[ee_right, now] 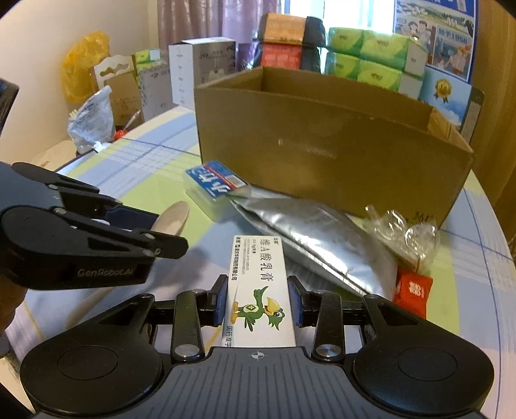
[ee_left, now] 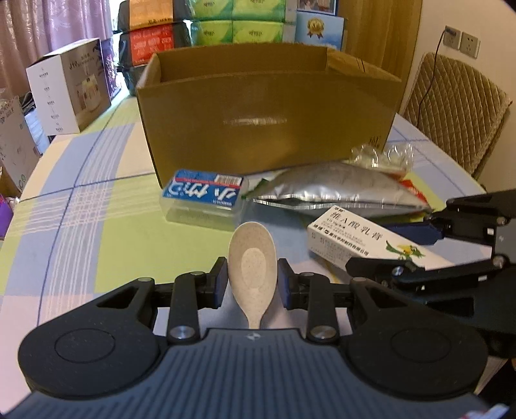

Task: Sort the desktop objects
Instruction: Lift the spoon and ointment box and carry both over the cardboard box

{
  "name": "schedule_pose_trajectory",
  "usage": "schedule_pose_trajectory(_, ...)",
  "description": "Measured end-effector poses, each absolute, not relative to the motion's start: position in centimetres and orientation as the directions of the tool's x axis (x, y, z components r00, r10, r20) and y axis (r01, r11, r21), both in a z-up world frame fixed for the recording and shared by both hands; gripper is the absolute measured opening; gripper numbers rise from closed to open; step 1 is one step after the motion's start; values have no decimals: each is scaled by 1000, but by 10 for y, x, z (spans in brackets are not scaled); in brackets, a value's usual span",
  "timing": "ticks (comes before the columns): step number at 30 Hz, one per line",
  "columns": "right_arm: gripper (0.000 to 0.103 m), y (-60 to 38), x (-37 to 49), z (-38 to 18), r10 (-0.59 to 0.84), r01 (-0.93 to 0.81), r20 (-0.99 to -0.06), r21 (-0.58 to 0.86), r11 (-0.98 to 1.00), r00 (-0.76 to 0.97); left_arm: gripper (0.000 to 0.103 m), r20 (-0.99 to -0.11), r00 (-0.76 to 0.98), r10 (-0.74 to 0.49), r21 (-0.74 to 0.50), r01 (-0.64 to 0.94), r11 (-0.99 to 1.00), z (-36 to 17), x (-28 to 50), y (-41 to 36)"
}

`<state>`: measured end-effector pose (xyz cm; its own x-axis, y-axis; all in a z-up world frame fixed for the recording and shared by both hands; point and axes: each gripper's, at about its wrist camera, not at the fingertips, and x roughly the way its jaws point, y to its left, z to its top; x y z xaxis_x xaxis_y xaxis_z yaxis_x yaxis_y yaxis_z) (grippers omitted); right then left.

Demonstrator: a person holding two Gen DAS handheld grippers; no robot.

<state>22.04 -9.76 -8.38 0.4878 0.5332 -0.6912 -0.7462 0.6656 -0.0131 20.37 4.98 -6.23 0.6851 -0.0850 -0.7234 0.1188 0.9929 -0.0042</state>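
In the left wrist view my left gripper is shut on the bowl of a beige speckled spoon, whose handle runs back under the gripper body. My right gripper is shut on a white ointment carton printed with a green cartoon bird. The two grippers sit side by side just above the checked tablecloth. Each shows in the other's view: the right gripper with the carton, the left gripper with the spoon. An open cardboard box stands right behind.
In front of the cardboard box lie a clear case with a blue label, a silver foil pouch, crumpled clear wrap and a red packet. A padded chair stands right; cartons and tissue packs crowd the back.
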Motion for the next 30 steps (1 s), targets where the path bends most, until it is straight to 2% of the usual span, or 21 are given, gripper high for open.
schedule_pose_trajectory(17, 35, -104, 223, -25, 572, -708, -550, -51, 704, 608, 27, -697, 713, -76, -25, 82, 996, -18, 221, 42)
schedule_pose_trajectory(30, 35, -125, 260, 7, 558, -642, -491, -4, 767, 669, 27, -654, 751, -91, -19, 104, 994, 13, 249, 23)
